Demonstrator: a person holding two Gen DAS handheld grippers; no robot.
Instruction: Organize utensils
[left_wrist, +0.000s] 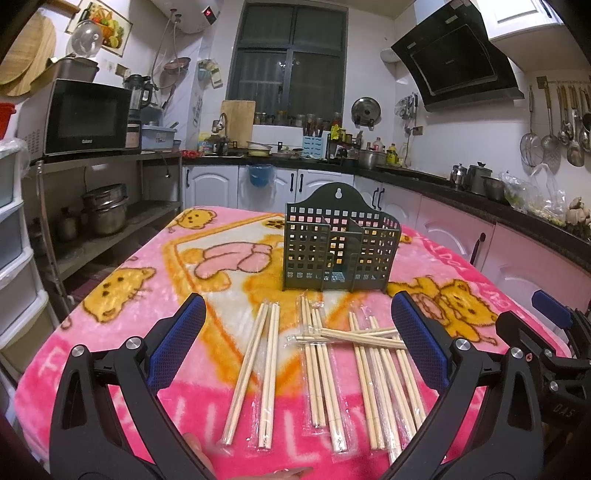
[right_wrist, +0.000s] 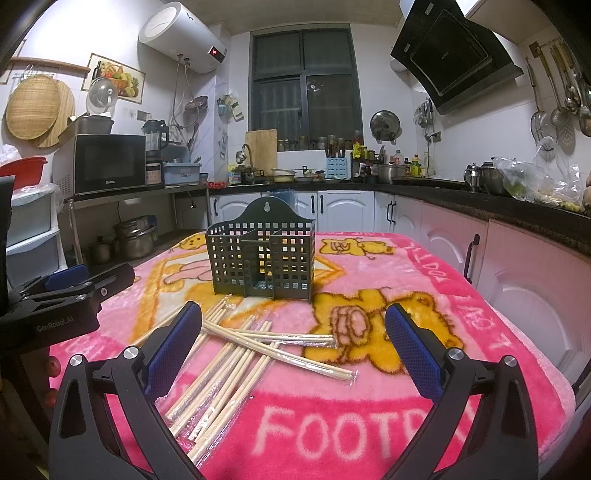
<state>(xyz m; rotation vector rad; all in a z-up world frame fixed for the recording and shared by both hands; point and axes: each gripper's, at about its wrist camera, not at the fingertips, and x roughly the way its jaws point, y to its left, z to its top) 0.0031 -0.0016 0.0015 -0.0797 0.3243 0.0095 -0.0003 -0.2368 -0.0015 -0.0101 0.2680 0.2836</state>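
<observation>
Several pairs of wooden chopsticks in clear wrappers (left_wrist: 332, 365) lie on the pink blanket-covered table (left_wrist: 122, 306), most pointing toward me, two pairs lying crosswise on top. They also show in the right wrist view (right_wrist: 240, 354). A dark green perforated utensil holder (left_wrist: 340, 247) with compartments stands upright and empty behind them; it also shows in the right wrist view (right_wrist: 262, 258). My left gripper (left_wrist: 298, 314) is open and empty, above the near ends of the chopsticks. My right gripper (right_wrist: 293, 321) is open and empty, to the right of the pile.
A kitchen counter (left_wrist: 424, 177) with pots and bottles runs along the back and right. A steel shelf (left_wrist: 110, 221) with a microwave and pots stands at left. Plastic drawers (left_wrist: 14, 258) stand at far left. Ladles (left_wrist: 565, 125) hang on the right wall.
</observation>
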